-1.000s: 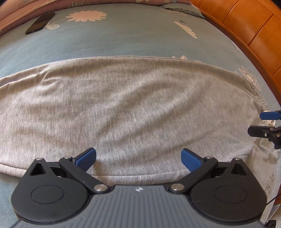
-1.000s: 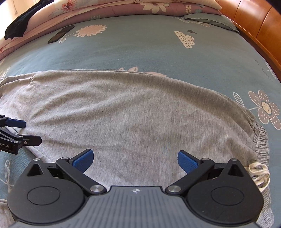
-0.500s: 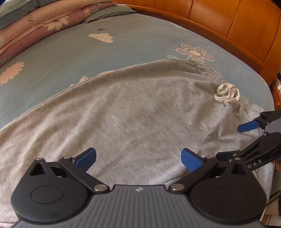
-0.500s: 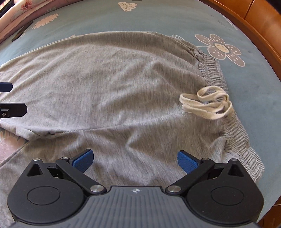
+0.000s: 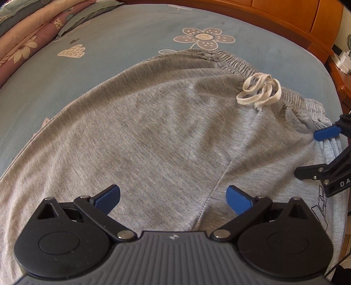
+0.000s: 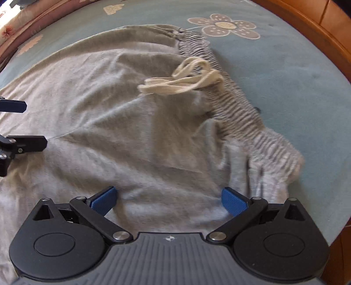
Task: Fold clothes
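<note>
Bed: the bed (image 5: pixel 131 43) carried everything, its blue-grey sheet smooth and printed with pale flowers; an orange wooden frame (image 5: pixel 285 15) curved round its far edge.

Trousers: the grey trousers (image 5: pixel 164 131) lay spread flat across the bed, soft marled jersey with shallow creases and a stitched seam running down toward the near edge. No fold across their length could be seen; part of the cloth ran out of view, so I judged the folding barely begun, with most of it left.

Waistband: the waistband (image 6: pixel 230 94) was tightly gathered ribbed elastic, darker than the legs, lying at the far right end of the trousers and rumpled at its near corner.

Drawstring: the drawstring (image 5: pixel 261 92) was flat cream cotton tape, looped in a loose tangle on the trousers just inside the waistband, its end frayed.

Left gripper: the left gripper (image 5: pixel 173 196) sat low over the trousers near the seam, blue-padded fingers spread wide, pinching nothing.

Right gripper: the right gripper (image 6: pixel 169 197) sat close to the waistband's near corner, fingers likewise spread and empty; whether they touched the cloth I cannot tell.
</note>
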Demonstrator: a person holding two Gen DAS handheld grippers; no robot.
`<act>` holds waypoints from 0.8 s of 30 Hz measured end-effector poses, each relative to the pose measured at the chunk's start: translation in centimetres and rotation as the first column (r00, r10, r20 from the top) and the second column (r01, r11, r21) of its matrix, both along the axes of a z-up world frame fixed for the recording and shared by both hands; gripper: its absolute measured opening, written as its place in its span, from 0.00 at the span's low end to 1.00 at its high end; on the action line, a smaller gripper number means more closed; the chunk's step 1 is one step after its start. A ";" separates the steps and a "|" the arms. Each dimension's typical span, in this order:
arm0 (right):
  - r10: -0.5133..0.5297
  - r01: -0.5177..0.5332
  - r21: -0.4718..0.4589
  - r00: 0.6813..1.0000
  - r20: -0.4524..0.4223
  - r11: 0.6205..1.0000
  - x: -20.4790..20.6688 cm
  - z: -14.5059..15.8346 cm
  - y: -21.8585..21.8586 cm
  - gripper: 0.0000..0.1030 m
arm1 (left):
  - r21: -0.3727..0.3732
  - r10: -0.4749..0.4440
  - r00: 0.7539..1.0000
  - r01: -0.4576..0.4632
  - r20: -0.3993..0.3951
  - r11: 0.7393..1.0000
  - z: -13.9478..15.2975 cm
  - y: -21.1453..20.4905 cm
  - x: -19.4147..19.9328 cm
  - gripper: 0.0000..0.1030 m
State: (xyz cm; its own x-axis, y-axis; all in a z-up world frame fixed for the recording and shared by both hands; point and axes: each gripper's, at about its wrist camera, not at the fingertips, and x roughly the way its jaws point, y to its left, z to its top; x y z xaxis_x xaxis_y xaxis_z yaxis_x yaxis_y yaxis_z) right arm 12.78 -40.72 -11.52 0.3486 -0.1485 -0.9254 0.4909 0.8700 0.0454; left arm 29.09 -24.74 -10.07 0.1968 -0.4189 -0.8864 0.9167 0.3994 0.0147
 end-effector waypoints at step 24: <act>0.025 -0.026 0.008 0.998 0.066 1.000 -1.7 -0.2 0.2 1.00 | -0.147 -0.050 0.974 0.018 -0.221 0.989 -1.5 -15.5 1.9 0.99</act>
